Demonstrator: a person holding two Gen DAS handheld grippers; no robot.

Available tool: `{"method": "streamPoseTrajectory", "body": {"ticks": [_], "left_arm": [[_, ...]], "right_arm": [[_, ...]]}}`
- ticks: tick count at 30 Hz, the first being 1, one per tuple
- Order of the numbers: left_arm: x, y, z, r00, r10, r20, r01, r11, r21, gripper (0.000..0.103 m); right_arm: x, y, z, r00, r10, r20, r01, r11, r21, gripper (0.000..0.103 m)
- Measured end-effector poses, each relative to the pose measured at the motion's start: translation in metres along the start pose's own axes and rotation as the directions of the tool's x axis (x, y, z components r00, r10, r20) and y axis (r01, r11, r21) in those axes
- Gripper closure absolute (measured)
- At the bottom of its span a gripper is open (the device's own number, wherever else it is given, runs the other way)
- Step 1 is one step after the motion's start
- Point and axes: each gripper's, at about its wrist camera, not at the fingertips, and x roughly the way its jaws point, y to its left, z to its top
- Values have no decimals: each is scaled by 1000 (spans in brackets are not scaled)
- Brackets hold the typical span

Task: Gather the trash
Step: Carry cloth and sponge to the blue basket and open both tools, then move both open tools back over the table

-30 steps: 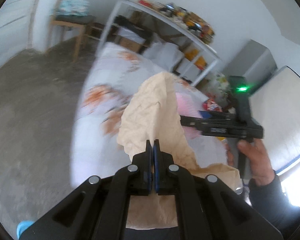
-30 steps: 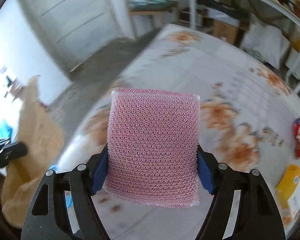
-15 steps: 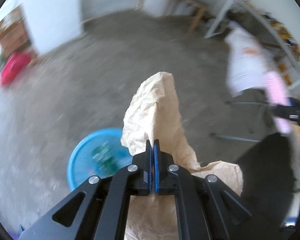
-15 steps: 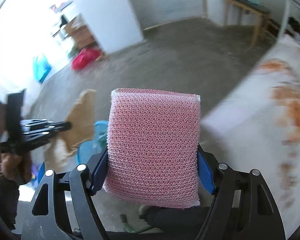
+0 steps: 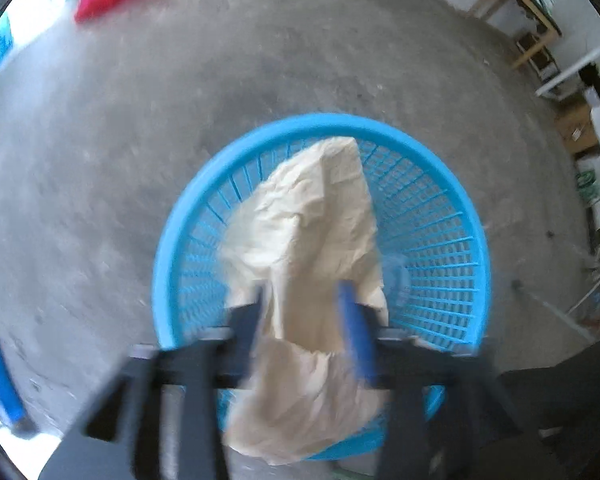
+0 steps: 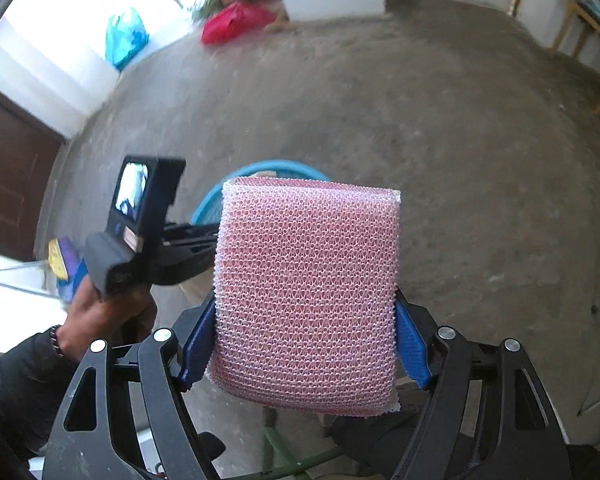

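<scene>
Trash here means two things: a crumpled paper bag (image 5: 300,248) and a pink mesh sponge (image 6: 306,296). Nearest the left camera, the left gripper (image 5: 304,312) points steeply down, its jaws opening, with the bag between them and apparently no longer pinched. The bag hangs directly over the blue basket (image 5: 452,208) on the floor (image 5: 140,140), so letting go there should drop it inside; its lower fold lies across the near rim, and it may catch there. In the right view, the right gripper (image 6: 306,344) holds the sponge by its two side edges, blue pads pressed against them, flat face toward the camera. That wide grip keeps the soft pad from folding. Beyond the sponge, the person's left hand (image 6: 108,312) holds its tool above the basket, whose rim peeks out past the sponge's top edge. Judging by this, the sponge waits its turn. Farther off lie a red bag (image 6: 236,20) and a brown door (image 6: 12,168).
</scene>
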Motion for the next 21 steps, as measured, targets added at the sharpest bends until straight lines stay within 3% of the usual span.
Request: {"method": "streamPoseTrajectory", "body": {"ticks": [5,8,13,17,21], "left_arm": [[-25,24,-3,996,-45,74,49,997,-64,48],[-48,41,-2,990,-36,135,52,992,-116,48],[-62,49,-1,987,-28,159,50,990,-132,46],[-72,48,-1,984,-42,176,65,989,-131,42],[-81,33,5,978,-49,202,70,993,-99,42]], "right_arm": [[30,14,0,999,-14,-50,13,1000,-23,31],[49,28,-6,995,-23,-95,17,998,-62,30],[80,44,-12,990,-47,-136,31,993,-114,24],[77,40,-14,992,-15,-128,4,996,-86,8],[57,24,-14,995,31,-90,-31,1000,-3,8]]}}
